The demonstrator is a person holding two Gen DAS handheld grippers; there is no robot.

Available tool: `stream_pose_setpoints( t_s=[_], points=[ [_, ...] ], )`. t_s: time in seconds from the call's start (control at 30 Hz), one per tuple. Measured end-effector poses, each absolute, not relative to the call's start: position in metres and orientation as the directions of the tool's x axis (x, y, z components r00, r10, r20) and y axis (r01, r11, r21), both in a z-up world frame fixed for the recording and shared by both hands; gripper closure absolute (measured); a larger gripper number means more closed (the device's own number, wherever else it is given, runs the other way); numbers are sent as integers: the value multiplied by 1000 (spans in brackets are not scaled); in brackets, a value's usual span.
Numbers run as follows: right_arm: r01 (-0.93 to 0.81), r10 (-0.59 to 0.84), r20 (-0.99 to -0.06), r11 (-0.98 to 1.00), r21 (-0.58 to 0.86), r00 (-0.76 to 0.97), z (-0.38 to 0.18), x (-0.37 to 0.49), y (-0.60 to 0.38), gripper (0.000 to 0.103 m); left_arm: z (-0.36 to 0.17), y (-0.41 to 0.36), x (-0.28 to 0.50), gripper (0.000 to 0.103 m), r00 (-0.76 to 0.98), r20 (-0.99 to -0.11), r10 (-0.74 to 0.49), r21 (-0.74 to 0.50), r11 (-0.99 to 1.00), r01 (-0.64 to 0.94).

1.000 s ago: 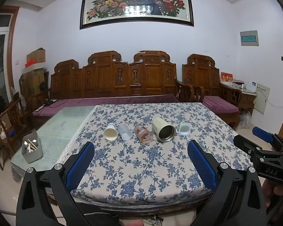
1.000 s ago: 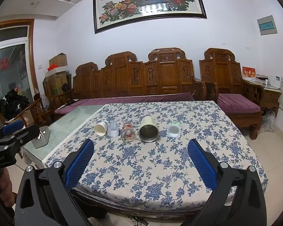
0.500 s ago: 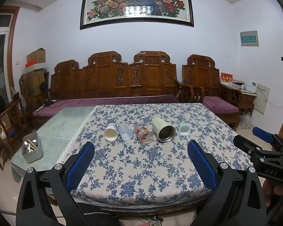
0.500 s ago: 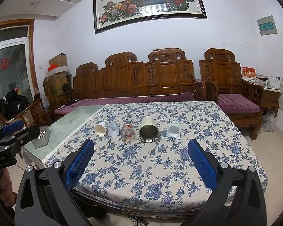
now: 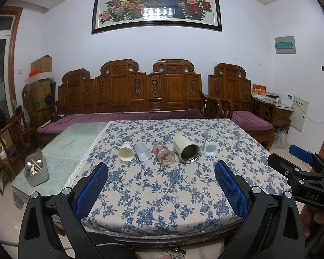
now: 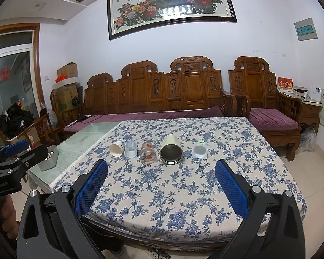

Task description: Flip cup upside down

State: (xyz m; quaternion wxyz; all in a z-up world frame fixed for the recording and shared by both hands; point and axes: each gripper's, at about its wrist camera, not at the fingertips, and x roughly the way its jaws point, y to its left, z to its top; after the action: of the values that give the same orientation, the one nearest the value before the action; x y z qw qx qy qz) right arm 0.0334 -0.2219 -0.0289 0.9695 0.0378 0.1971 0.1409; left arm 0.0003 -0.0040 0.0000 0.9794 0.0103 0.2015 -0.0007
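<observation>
Several cups lie on their sides in a row on the floral tablecloth: a white paper cup, a clear plastic cup, a glass with red print, a cream metal tumbler and a small white cup. The same row shows in the right wrist view, with the tumbler in the middle. My left gripper is open and empty, well short of the cups. My right gripper is open and empty too, also short of them.
A grey utensil holder stands on the bare glass part of the table at the left. A carved wooden sofa with purple cushions runs behind the table. The right gripper shows at the left wrist view's right edge.
</observation>
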Motion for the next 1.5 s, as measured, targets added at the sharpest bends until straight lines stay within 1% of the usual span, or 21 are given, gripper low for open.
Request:
stream_pose_setpoints(
  t_s=[1.5],
  points=[
    [-259,290,-369,957,132,883,-30,34,-223,3,3,-4,-2,8,920,-391,2,17,1000,5]
  ],
)
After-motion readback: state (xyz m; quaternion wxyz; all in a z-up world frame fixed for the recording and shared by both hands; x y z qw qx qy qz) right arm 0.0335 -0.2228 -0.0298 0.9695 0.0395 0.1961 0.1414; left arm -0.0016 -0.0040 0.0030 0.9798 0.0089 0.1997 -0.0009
